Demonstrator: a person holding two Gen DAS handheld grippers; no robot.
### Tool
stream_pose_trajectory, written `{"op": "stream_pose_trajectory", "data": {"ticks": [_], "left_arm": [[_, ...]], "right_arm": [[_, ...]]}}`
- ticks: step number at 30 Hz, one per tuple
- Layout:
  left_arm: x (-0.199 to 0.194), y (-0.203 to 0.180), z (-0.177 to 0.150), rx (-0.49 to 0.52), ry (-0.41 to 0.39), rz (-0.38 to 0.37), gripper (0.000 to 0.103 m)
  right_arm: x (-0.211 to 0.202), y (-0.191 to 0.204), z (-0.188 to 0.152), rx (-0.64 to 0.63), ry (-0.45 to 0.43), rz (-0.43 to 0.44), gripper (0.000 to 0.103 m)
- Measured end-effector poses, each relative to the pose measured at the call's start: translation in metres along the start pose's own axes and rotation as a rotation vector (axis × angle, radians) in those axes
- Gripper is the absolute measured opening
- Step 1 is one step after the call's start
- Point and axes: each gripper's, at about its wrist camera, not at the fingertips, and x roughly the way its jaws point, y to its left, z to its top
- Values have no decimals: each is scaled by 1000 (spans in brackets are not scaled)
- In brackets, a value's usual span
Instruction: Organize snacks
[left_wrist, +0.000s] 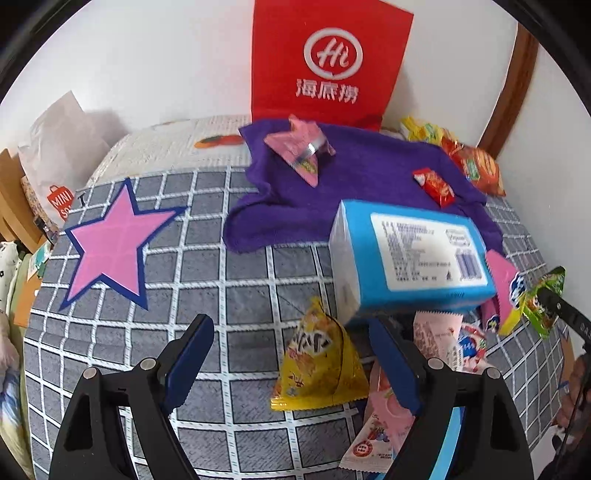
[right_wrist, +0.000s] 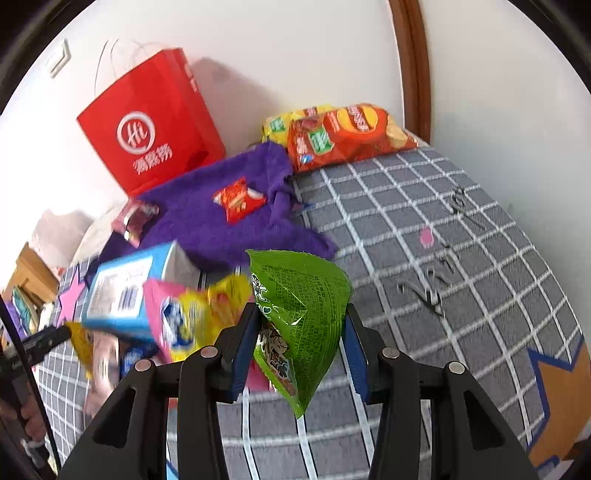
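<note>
My right gripper (right_wrist: 301, 314) is shut on a green snack packet (right_wrist: 299, 317), held clear above the checked bedspread (right_wrist: 424, 229). In the left wrist view that green packet (left_wrist: 543, 299) hangs at the right edge. My left gripper (left_wrist: 290, 325) is open over the bed, with a yellow triangular packet (left_wrist: 317, 369) lying between and just beyond its fingers, untouched. A blue box (left_wrist: 406, 258) rests on a heap of pink and yellow packets (right_wrist: 177, 317). On the purple towel (left_wrist: 351, 177) lie a pink packet (left_wrist: 299, 151) and a small red packet (left_wrist: 434, 184).
A red paper bag (left_wrist: 328, 62) stands against the wall behind the towel. Orange and yellow chip bags (right_wrist: 347, 133) lie in the far corner by a wooden frame (right_wrist: 413, 66). A pink star (left_wrist: 114, 243) marks the bedspread at left, and a white shopping bag (left_wrist: 59, 199) sits beyond it.
</note>
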Motion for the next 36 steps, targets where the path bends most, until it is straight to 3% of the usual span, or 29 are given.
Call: {"op": "stream_pose_trajectory", "data": {"ticks": [9, 20, 28, 36], "left_arm": [[34, -10, -7, 36, 74, 0, 80], [45, -13, -7, 51, 81, -10, 46], [30, -10, -7, 50, 58, -22, 42], [-12, -4, 4, 49, -20, -16, 41]], "right_arm": [[14, -6, -39, -27, 104, -36, 45], [25, -7, -42, -15, 117, -14, 56], [22, -8, -39, 12, 107, -3, 53], [-21, 10, -22, -17, 15, 5, 53]]}}
